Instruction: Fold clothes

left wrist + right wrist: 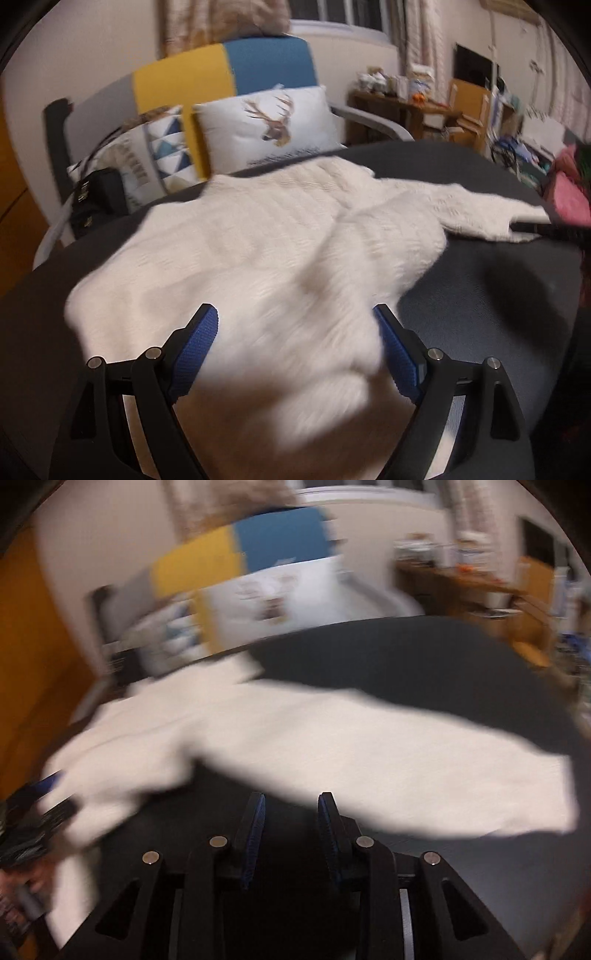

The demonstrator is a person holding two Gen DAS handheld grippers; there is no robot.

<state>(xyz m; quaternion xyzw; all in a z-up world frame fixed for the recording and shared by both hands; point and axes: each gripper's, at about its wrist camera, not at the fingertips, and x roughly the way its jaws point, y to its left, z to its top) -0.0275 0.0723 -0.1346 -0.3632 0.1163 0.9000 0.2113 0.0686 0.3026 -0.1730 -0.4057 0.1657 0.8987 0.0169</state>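
A white knit sweater [266,236] lies spread on a dark grey surface [472,295]. One sleeve [480,210] stretches away to the right. My left gripper [295,325] is open wide, its blue pads [195,347] on either side of the sweater's near edge. In the blurred right wrist view the sleeve [369,753] runs across just beyond my right gripper [291,812]. That gripper is open over the dark surface [406,657] with nothing between its fingers. The left gripper [48,805] shows at the far left, on the sweater's body. The right gripper's black tip [543,230] shows by the cuff.
Behind the surface stands a sofa with a yellow and blue back [221,74], a deer cushion [269,125] and a triangle-print cushion [166,147]. A black bag [96,199] sits at the far left edge. A cluttered wooden desk [406,107] and pink cloth [572,192] are at the right.
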